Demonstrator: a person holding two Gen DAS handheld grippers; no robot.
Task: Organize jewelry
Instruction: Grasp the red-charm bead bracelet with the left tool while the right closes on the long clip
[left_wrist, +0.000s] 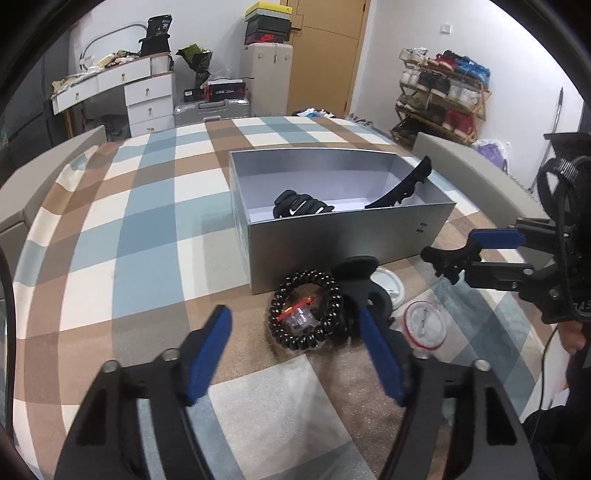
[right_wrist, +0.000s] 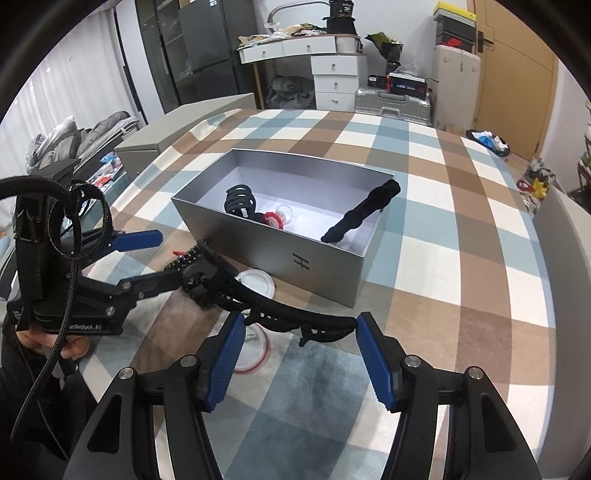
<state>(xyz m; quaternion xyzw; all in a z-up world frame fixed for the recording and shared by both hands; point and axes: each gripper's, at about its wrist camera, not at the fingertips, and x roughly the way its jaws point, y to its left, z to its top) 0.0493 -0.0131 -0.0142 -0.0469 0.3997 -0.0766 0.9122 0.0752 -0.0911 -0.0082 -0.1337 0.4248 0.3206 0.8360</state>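
Both tongs spread wide, gripping nothing: left gripper (left_wrist: 295, 347) hovers over black bead bracelet (left_wrist: 306, 310), right gripper (right_wrist: 301, 354) near long black hair clip (right_wrist: 273, 306). Silver box (right_wrist: 317, 269) already holds claw clip (right_wrist: 240, 203), black piece (right_wrist: 364, 214). Roughly halfway; round lids (left_wrist: 424, 325) also left outside.

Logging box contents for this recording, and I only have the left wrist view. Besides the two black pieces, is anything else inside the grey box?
Observer: Yes, a small red-and-white piece lies on the floor of the grey box, close behind its front wall.
Operator: Anything next to it?
Observer: A clear round case, just behind it.
Operator: And the dark shape outside the box, by the beads?
Observer: A long black claw clip, reaching across to the right hand-held gripper, whose jaws stand open.
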